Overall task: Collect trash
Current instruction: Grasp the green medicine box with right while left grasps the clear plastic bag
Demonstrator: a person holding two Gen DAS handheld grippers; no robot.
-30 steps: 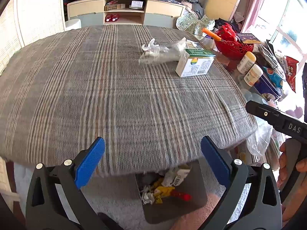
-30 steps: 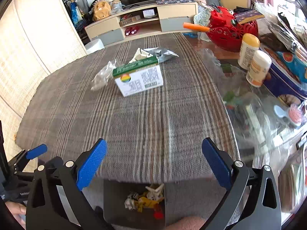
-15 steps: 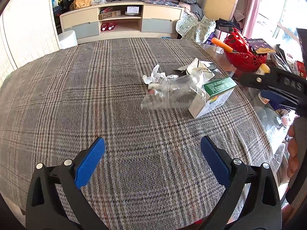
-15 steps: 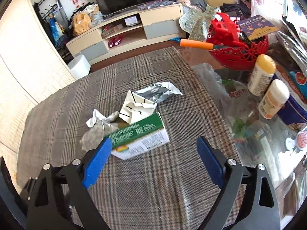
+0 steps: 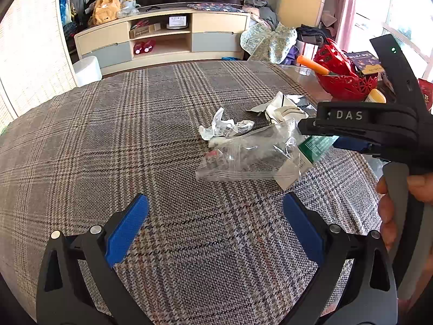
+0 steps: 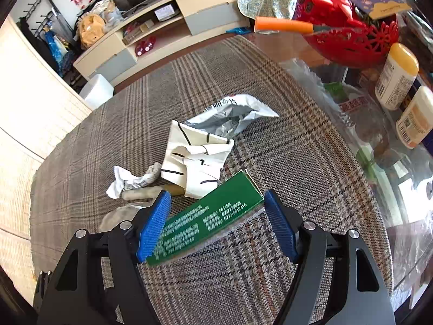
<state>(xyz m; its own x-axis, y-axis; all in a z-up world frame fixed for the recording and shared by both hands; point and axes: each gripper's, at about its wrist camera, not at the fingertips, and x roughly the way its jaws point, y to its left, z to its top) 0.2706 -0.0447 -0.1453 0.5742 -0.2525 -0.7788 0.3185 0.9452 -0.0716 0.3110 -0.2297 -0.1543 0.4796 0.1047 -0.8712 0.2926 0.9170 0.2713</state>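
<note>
Blue-padded and spread wide, the left gripper (image 5: 215, 228) hangs over bare plaid cloth (image 5: 135, 140) on the worktop, with nothing between its jaws. Just beyond it lies a clear plastic bag (image 5: 243, 157), crumpled and leaning against the near end of a green-topped carton (image 6: 208, 216).

From the right wrist view, the right gripper (image 6: 216, 222) straddles that carton, its jaws closing around it. The left pad appears to touch the carton's near corner, while the right pad stands just clear of the far corner, so the carton is bracketed but not yet clamped. In the left wrist view a hand (image 5: 400, 197) grips this tool's handle at the right edge.

Past the carton sit a twisted white paper scrap (image 6: 130, 181), a folded white paper with black lines (image 6: 197, 159), and a silver foil wrapper (image 6: 232, 113), all bunched close together on the cloth.

Farther right, off the cloth, stand two yellow-capped bottles (image 6: 397, 78) and a red basket (image 6: 349, 29) with an orange handle poking out. A low cabinet (image 5: 162, 40) lines the far wall.
</note>
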